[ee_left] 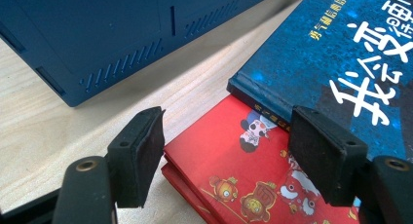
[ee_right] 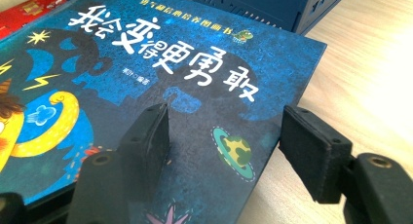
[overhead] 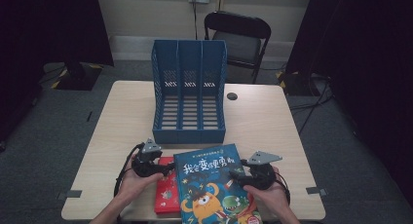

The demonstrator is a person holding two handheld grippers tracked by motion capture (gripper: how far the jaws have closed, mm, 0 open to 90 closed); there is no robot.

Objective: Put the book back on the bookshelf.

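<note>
left gripper (overhead: 160, 166): jaws apart, nothing between the pads; sits at the left edge of the book stack, over the corner of the red book. In the left gripper view its pads straddle that red cover without pressing it.
right gripper (overhead: 242, 174): jaws apart, empty; hovering over the right side of the blue cover near its edge. In the right gripper view the cover runs under both pads, no pinch.
table (overhead: 272, 117): light wood, the work all sits on the near half.
file rack (overhead: 189, 92): blue, three slots, standing upright mid-table, open side toward the person. All three slots look empty.
blue picture book (overhead: 214, 185): big hardcover, lying flat, face up, just in front of the rack, between the two grippers. Rests partly on the red book.
red book (overhead: 167, 190): smaller, flat, sticking out from under the blue one's left edge. The left gripper view hints at a second red cover below it, can't confirm.
progress: looks like filing books into the rack, at the very start. Nothing filed, nothing lifted.
left to do: grip the blue book, stand it up, slide into a slot; then the red.
</note>
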